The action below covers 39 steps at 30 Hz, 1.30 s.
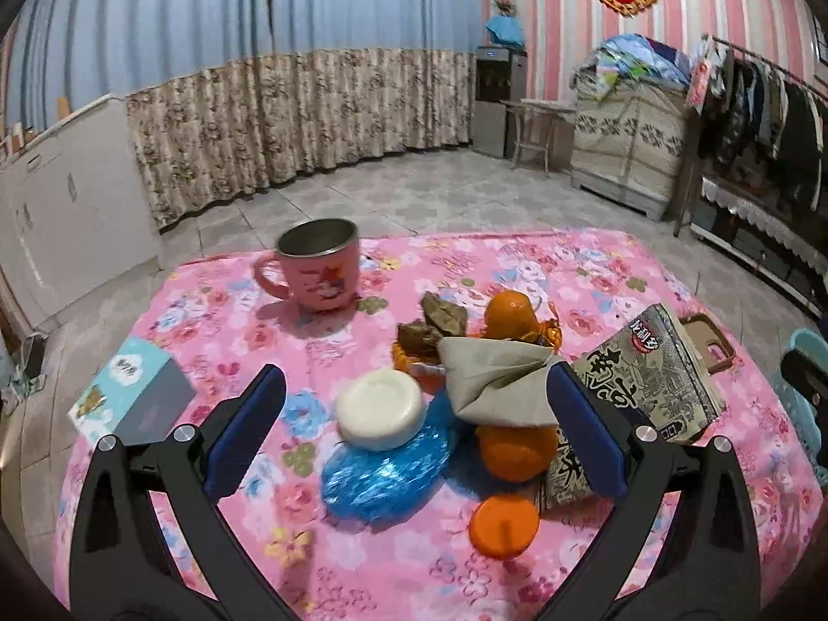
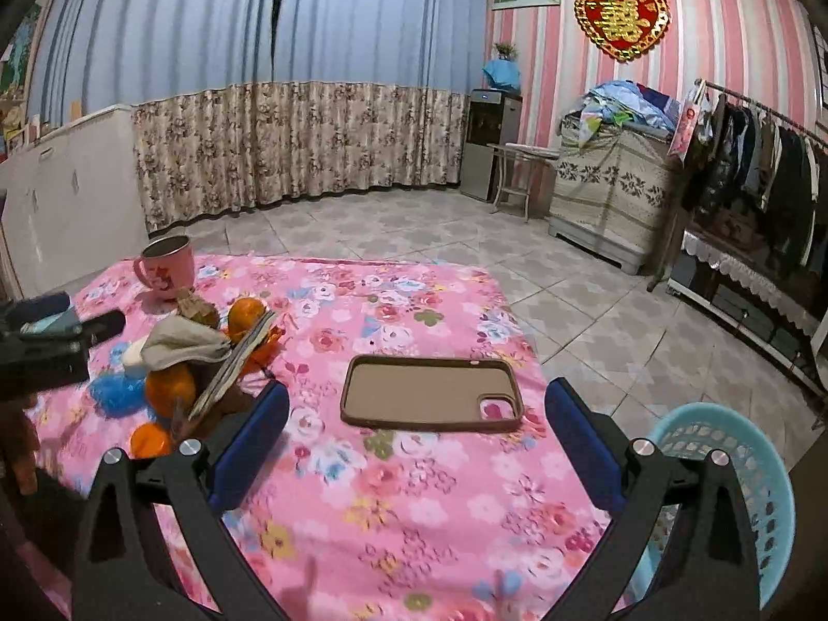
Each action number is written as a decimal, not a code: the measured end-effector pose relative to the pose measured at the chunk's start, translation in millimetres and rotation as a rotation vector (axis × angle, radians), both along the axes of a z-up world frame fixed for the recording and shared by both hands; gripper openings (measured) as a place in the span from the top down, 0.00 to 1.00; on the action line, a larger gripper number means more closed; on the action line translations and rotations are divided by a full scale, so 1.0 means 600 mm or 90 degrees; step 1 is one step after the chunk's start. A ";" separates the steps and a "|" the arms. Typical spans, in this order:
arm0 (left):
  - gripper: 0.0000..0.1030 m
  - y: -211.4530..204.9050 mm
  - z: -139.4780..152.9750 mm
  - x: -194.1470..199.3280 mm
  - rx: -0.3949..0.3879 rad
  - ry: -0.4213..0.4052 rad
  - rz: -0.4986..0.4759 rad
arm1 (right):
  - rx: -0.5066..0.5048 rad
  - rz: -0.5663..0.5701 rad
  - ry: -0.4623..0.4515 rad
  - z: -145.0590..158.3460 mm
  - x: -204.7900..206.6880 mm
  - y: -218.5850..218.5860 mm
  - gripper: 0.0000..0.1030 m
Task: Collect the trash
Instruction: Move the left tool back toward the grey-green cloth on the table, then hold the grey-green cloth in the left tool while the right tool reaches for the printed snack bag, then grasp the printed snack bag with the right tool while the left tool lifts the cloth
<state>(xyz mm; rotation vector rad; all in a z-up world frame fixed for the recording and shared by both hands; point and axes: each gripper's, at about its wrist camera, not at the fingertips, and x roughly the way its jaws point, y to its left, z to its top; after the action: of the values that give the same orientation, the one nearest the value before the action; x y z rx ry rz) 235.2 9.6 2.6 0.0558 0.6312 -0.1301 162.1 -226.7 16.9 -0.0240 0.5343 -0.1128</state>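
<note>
Left gripper (image 1: 414, 403): jaws spread wide, holding nothing. Right gripper (image 2: 416, 424): likewise. Trash pile (image 1: 466, 388) lies on the pink cloth (image 2: 414, 517), left of the phone case (image 2: 432, 393); blue basket (image 2: 745, 471) stands right of it.

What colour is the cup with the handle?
Pink, with a cartoon picture on its side. The cup shows best in the left wrist view.
</note>
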 end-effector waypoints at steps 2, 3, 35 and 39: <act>0.05 -0.007 -0.014 0.009 -0.008 0.017 -0.007 | 0.008 -0.003 0.004 -0.006 0.012 -0.002 0.06; 0.06 -0.011 -0.022 0.012 -0.011 0.024 -0.008 | 0.012 -0.004 0.005 -0.010 0.018 -0.001 0.06; 0.99 0.054 -0.008 -0.010 -0.042 0.033 0.020 | 0.056 0.100 0.034 -0.036 0.024 0.086 0.06; 0.99 0.068 -0.005 -0.006 -0.052 0.032 0.031 | 0.073 0.113 0.059 -0.046 0.030 0.093 0.06</act>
<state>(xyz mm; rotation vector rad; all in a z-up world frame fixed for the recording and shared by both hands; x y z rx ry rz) 231.4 50.3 -0.7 -0.0418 0.6759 -0.1110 179.9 -170.7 -11.0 0.0350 0.6273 0.0922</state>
